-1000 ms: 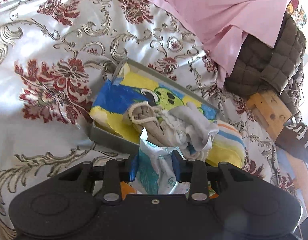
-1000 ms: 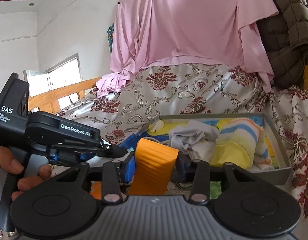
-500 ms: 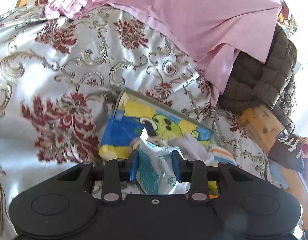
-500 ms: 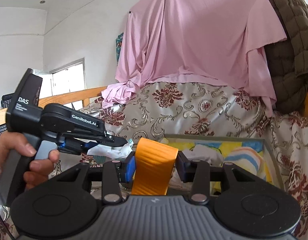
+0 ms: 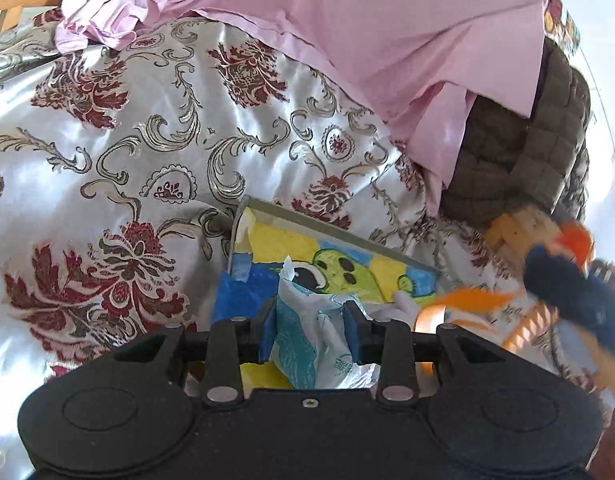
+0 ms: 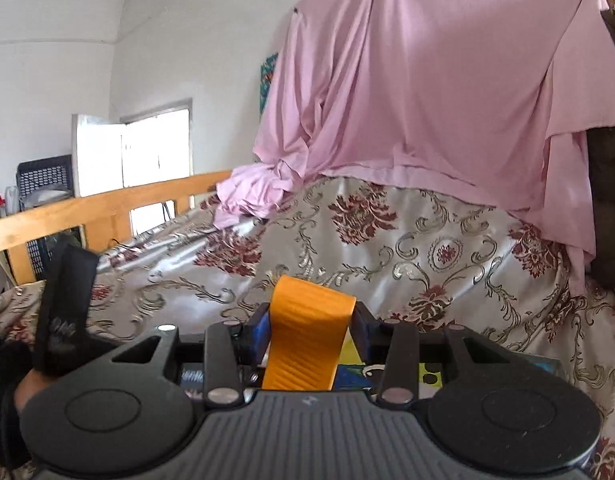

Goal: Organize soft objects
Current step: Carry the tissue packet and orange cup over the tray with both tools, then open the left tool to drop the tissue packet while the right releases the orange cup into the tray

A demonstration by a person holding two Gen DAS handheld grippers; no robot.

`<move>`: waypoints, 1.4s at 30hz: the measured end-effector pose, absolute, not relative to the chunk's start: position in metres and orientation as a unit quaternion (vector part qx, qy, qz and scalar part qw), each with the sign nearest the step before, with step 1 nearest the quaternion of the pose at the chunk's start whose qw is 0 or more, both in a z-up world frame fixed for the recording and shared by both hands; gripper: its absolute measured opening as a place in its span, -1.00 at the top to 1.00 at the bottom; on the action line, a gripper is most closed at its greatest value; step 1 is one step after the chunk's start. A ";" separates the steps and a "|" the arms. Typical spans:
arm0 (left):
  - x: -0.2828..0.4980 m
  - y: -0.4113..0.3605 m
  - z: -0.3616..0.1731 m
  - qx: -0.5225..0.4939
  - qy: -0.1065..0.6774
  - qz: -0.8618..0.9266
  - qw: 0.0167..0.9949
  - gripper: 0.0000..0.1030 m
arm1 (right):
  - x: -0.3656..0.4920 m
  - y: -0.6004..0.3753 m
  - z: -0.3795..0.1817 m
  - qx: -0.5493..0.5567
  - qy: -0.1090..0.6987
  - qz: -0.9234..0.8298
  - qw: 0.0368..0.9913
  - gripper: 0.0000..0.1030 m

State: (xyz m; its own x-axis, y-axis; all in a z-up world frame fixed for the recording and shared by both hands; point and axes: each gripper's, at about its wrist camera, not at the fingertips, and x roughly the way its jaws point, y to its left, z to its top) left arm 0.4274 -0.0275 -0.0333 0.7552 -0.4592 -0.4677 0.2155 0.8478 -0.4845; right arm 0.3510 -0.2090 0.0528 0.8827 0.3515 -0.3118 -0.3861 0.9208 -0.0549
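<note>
Mid-carry: the left gripper [image 5: 312, 330] clamps a crinkly teal-and-white packet [image 5: 315, 344], perhaps tissues, the right gripper [image 6: 310, 330] pinches an orange ribbed cloth [image 6: 305, 340], and each needs lowering into the grey tray [image 5: 339, 232].

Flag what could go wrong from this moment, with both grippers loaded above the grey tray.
1. The left gripper pinches only part of the crinkled white-and-teal plastic packet; its loose lower end sags and could slip free.
2. The right gripper grips the ribbed orange foam block near its middle, so it might pivot.
3. The shallow grey tray sits tilted on slick floral satin bedding; dropped items could slide out.
</note>
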 end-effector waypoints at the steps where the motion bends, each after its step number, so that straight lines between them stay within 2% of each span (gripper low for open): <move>1: 0.429 -0.029 -0.035 -0.198 0.296 -0.184 0.916 0.28 | 0.358 -0.208 0.051 -0.056 0.156 0.188 0.968 0.11; 15: 0.442 -0.053 -0.053 -0.142 0.317 -0.174 0.921 0.21 | 0.421 -0.222 0.015 -0.049 0.273 0.124 0.953 0.08; 24: 0.444 -0.051 -0.054 -0.163 0.334 -0.150 0.916 0.16 | 0.428 -0.232 0.016 -0.041 0.286 0.099 0.952 -0.09; 27: 0.443 -0.052 -0.053 -0.158 0.335 -0.149 0.917 0.10 | 0.430 -0.233 0.017 -0.045 0.287 0.088 0.953 -0.14; 28: 0.443 -0.053 -0.053 -0.154 0.333 -0.148 0.918 0.02 | 0.430 -0.233 0.017 -0.047 0.287 0.085 0.953 -0.17; 34: 0.439 -0.055 -0.048 -0.136 0.318 -0.131 0.929 -0.34 | 0.429 -0.238 0.018 -0.049 0.291 0.069 0.953 -0.52; 42: 0.436 -0.054 -0.044 -0.137 0.312 -0.126 0.932 -0.50 | 0.419 -0.245 0.023 -0.049 0.278 0.059 0.957 -0.72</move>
